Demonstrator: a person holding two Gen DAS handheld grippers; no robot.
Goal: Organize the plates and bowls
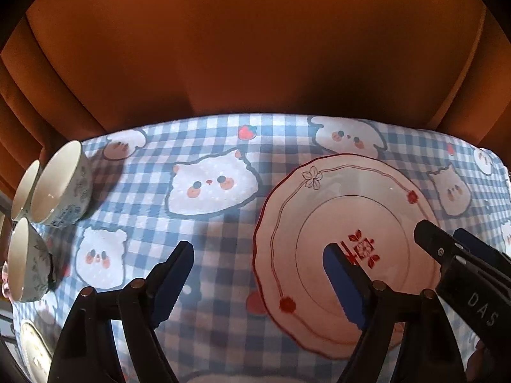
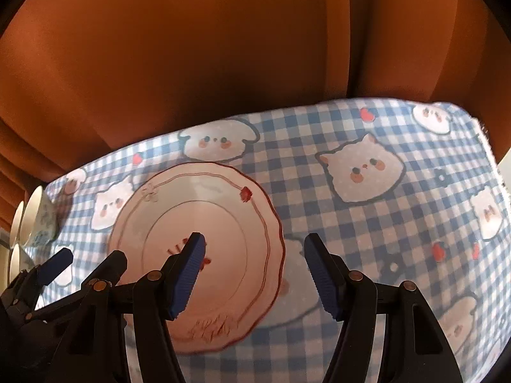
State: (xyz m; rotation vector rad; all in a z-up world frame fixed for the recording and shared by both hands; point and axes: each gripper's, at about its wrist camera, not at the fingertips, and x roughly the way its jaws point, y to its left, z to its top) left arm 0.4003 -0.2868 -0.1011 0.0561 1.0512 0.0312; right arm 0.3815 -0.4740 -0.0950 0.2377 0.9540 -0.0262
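Note:
A pink scalloped plate [image 1: 345,191] with a red line pattern lies flat on the blue checked tablecloth [image 1: 207,140]. My left gripper [image 1: 257,252] is open and straddles the plate's left rim, one finger over the plate and the other over the cloth. In the right wrist view the same plate [image 2: 198,210] has my right gripper [image 2: 255,242] open across its right rim, the left finger above the plate's centre. Nothing is pinched by either. Each gripper shows in the other's view: the right gripper [image 1: 442,231] and the left gripper [image 2: 91,257]. Three blue-patterned white bowls [image 1: 60,185] stand at the left.
An orange curtain [image 1: 255,48] hangs just behind the table's far edge. Another pale plate [image 1: 32,348] shows partly at the lower left, near the bowls. In the right wrist view the cloth [image 2: 383,223] to the right of the plate is bare up to the table's right edge.

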